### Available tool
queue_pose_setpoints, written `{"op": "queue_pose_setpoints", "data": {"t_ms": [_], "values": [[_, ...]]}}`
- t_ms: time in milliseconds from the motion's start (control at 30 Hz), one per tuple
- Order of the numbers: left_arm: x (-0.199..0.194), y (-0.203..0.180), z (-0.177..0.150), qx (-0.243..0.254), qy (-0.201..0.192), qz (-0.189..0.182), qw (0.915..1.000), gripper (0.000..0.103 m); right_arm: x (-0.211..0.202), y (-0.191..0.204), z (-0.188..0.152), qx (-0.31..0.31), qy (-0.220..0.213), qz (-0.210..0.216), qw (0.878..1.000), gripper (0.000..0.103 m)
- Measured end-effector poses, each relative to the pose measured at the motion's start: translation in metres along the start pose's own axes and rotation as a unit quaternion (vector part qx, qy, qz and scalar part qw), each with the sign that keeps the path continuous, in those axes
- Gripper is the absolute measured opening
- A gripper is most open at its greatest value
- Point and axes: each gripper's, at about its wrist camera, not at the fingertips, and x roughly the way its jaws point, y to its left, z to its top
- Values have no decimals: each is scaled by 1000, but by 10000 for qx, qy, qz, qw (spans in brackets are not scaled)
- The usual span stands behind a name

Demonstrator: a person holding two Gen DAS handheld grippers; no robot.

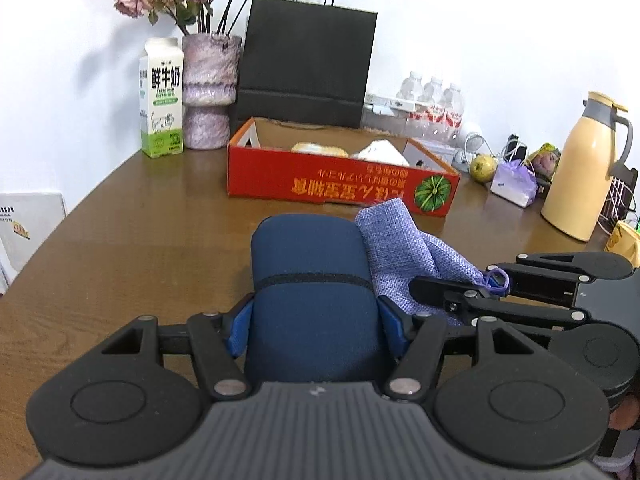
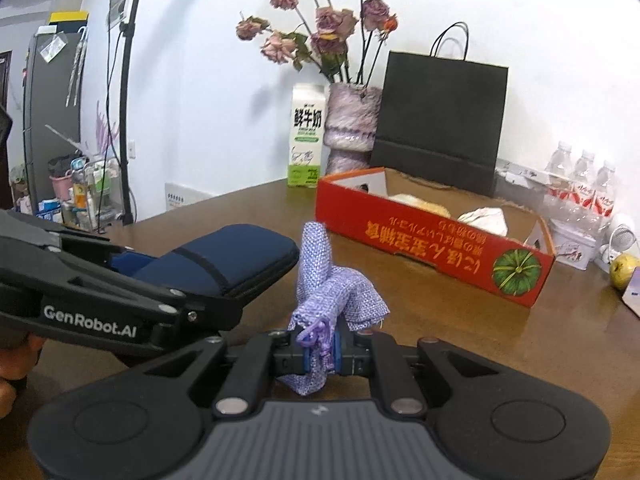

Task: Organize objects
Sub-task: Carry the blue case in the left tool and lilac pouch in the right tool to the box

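A dark blue padded case [image 1: 312, 280] with a black band sits between the blue pads of my left gripper [image 1: 316, 320], which is shut on it. The same blue case [image 2: 224, 256] juts in from the left of the right wrist view, held by the left gripper [image 2: 132, 292]. My right gripper [image 2: 320, 350] is shut on the mouth of a lilac woven drawstring pouch [image 2: 332, 284], which stands up crumpled above the jaws. The pouch [image 1: 404, 252] lies against the case's right side, with the right gripper [image 1: 480, 288] coming in from the right.
A red cardboard box [image 1: 340, 180] with wrapped items inside stands behind on the brown table [image 1: 140, 240]. Behind it are a milk carton [image 1: 161, 98], a vase of dried roses [image 1: 210, 92] and a black paper bag [image 1: 308, 60]. A yellow jug [image 1: 582, 168], water bottles and clutter sit right.
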Motion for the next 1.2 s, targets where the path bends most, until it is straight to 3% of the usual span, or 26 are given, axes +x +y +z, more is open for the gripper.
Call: {"op": "queue_pose_setpoints", "data": {"t_ms": [600,1200], "values": [[9,-22,60,53,-602,207,9980,64,3,-33,40,169,-665,-420,9968,10],[61,-28,117,-177,-866,384,9953,64,44,-72,78,495,-1118,-756,9896,10]]}}
